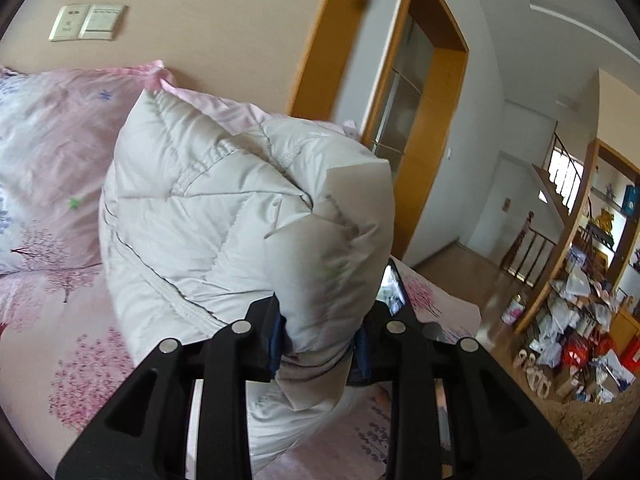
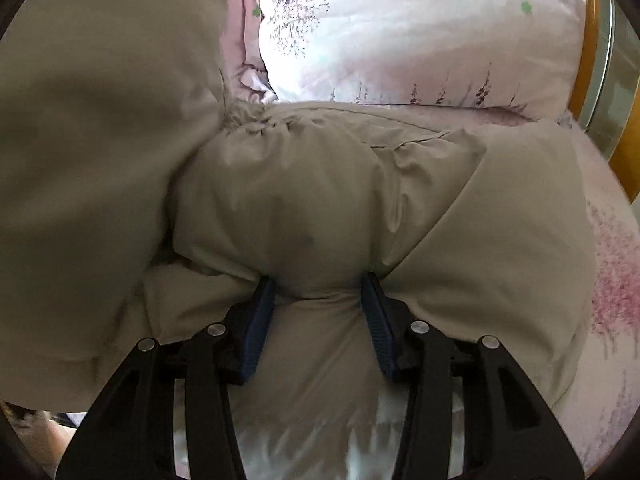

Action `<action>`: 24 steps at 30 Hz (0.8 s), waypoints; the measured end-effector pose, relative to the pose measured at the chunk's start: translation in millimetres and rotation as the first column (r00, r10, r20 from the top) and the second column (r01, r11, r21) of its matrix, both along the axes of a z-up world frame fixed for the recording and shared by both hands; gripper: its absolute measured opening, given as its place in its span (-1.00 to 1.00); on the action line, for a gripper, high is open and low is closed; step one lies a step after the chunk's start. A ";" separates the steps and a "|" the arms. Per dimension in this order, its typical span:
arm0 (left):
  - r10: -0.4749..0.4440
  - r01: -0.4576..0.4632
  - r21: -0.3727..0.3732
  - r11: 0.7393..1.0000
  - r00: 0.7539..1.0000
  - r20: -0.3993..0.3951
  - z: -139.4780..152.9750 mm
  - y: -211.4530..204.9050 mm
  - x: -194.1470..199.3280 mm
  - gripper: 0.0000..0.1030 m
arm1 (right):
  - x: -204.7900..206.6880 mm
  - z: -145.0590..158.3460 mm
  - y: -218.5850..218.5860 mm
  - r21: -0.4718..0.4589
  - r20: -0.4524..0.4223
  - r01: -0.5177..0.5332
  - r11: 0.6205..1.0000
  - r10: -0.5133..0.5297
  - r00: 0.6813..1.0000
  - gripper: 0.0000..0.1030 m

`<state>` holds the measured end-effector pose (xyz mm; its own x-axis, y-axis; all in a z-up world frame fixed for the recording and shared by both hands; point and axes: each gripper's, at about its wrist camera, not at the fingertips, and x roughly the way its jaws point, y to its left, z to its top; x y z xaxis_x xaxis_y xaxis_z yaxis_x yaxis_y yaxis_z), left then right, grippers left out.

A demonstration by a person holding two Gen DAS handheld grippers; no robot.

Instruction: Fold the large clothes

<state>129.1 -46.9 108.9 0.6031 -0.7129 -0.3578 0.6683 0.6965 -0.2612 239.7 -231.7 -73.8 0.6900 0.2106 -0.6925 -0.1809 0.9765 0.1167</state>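
A pale grey-beige padded jacket (image 1: 208, 208) is bunched up and raised above the pink floral bed (image 1: 60, 320). My left gripper (image 1: 320, 336) is shut on a thick puffy fold of it, and the fabric bulges out between the blue pads. In the right wrist view the same jacket (image 2: 312, 184) fills most of the picture and looks tan in shadow. My right gripper (image 2: 320, 300) pinches a rounded roll of padding between its pads. A large flap of the jacket (image 2: 80, 160) hangs close on the left and hides what lies behind it.
A pink floral pillow (image 1: 44, 152) (image 2: 420, 40) lies at the head of the bed against the wall. A wooden door frame (image 1: 432, 120) stands to the right of the bed. Beyond it, the floor holds cluttered bags and boxes (image 1: 580, 340). Wall switches (image 1: 88, 22) are at the upper left.
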 end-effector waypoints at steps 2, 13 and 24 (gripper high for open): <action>-0.024 0.024 0.016 1.000 1.000 0.000 -3.4 -9.9 -1.1 -0.43 | -15.1 9.3 -17.7 0.069 0.018 -0.002 0.998 0.000 1.000 -0.10; -0.142 0.142 0.172 0.975 0.990 -0.013 -33.5 -97.7 1.0 -0.36 | -68.3 53.6 -178.3 0.496 0.058 0.142 0.856 -0.196 0.979 0.20; -0.168 0.179 0.238 0.955 0.984 -0.064 -65.9 -149.6 17.7 -0.32 | -48.7 85.1 -185.5 0.612 0.023 -0.010 0.790 -0.005 1.000 0.67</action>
